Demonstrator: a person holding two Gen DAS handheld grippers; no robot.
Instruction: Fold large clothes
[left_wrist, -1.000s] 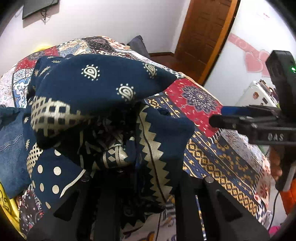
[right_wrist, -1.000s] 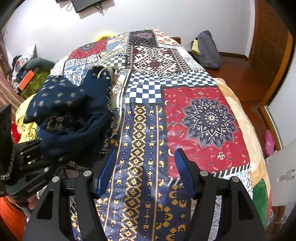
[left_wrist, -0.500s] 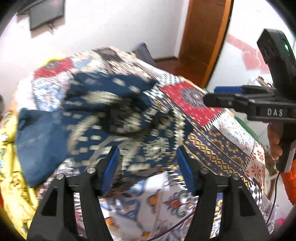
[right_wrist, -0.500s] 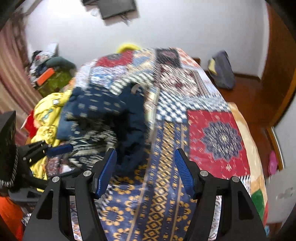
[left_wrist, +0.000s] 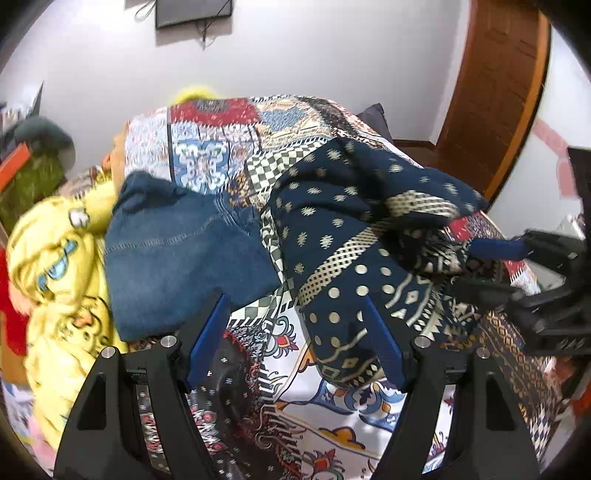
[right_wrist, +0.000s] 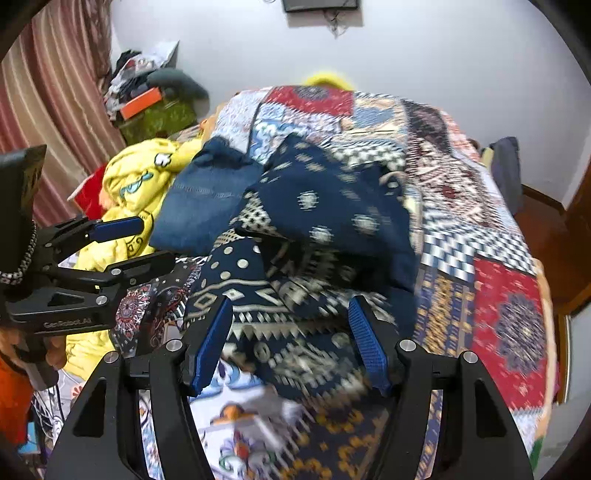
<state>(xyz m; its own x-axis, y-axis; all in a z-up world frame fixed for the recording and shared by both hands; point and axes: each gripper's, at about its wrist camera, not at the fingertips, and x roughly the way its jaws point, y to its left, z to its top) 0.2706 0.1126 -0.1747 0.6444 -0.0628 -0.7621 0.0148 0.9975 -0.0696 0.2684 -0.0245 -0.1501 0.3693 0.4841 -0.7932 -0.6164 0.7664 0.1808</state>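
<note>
Patchwork bedspread (left_wrist: 207, 155) under crumpled navy garment (left_wrist: 354, 236), just ahead of both spread, empty hand-held grippers, left (left_wrist: 295, 332) still opening

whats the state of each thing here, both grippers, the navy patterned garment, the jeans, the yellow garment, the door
left gripper: jaws opening, nothing clamped
right gripper: open, nothing clamped
navy patterned garment: crumpled in a heap on the bed, not folded
jeans: lying bunched beside the navy garment
yellow garment: rumpled at the bed's edge
bedspread: spread over the bed
door: cannot tell whether open or shut
</note>
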